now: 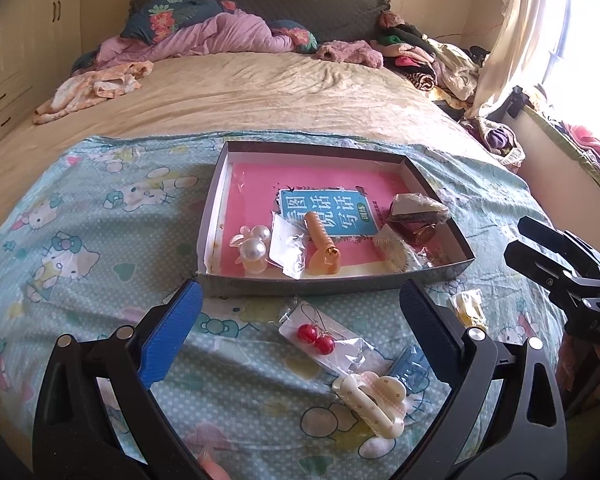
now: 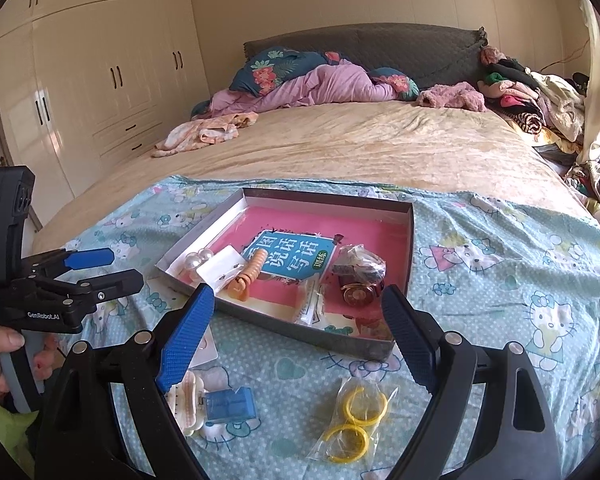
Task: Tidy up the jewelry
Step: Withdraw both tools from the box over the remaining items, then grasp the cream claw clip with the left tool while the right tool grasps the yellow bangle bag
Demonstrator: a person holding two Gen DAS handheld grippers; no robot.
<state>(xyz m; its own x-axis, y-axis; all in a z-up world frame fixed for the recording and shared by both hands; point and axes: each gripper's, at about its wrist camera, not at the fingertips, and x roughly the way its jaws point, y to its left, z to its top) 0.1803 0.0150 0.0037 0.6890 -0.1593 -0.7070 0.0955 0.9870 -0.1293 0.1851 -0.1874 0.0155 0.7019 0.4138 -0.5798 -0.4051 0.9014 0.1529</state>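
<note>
Jewelry sits in two groups around the shallow box (image 1: 332, 284), which we take as our landmark: some pieces already lie inside it, and others wait on the cartoon-print sheet (image 1: 79, 216) just in front of its near wall. Inside the box, on its pink lining, we see a pearl hair piece (image 1: 253, 246) at the near left corner, an orange clip (image 1: 324, 248) beside it, and a watch (image 2: 358, 292) with a crumpled clear bag toward the right side. In front of the box lie the bagged red ball earrings (image 1: 318, 338), a cream claw clip (image 1: 374, 400) touching a small blue box (image 1: 410, 372), and a bag of yellow hoops (image 2: 354, 424) further to the right. We hold our left gripper (image 1: 300, 336) above the earrings with its jaws spread wide and nothing between the pads; we judge it is positioned to take that bag next. Our right gripper (image 2: 300, 344) hangs over the sheet in front of the box, its jaws likewise released and empty, with the yellow hoops just below it. Both tools point down toward the loose items rather than into the box, which suggests we are choosing the next pieces to carry in. The thin plastic bags may slip or crumple under the pads, so a low, centred pinch seems wise.
</note>
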